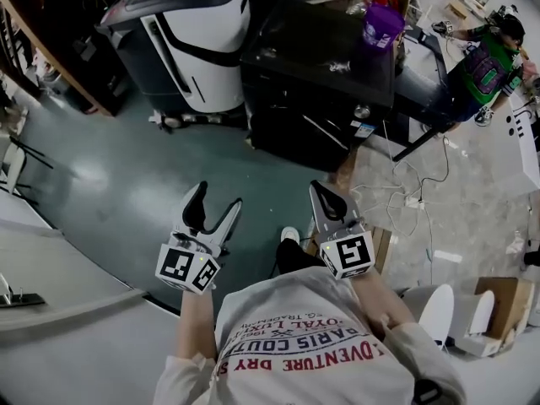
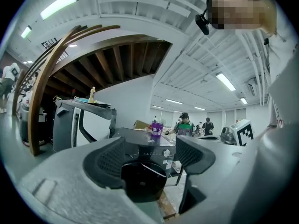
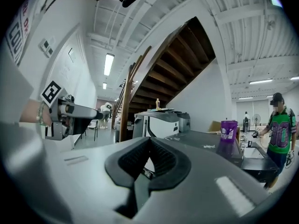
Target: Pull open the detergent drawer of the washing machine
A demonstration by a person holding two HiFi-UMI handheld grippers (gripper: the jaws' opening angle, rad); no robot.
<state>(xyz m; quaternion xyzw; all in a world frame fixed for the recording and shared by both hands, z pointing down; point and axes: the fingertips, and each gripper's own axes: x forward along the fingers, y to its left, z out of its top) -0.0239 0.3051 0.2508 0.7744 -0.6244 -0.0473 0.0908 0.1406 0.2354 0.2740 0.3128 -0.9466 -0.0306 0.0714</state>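
Nothing is done yet: neither pair of fingers touches anything, and the approach, the grip and the pull are all still ahead.

The left gripper [image 2: 148,154] has its jaws spread wide and empty, with only the distant machine framed in the gap. The right gripper [image 3: 149,146] has its pads pressed together on nothing.

In the head view both grippers hang over bare floor, with the dark washing machine [image 1: 316,66] at about twelve o'clock and well apart from them. A purple cup [image 1: 382,24] sits on its top toward one o'clock.

The detergent drawer probably sits in the control strip above the round door, at about eleven o'clock from it. It's too small and dark to pick out — nothing juts forward, so it looks closed.
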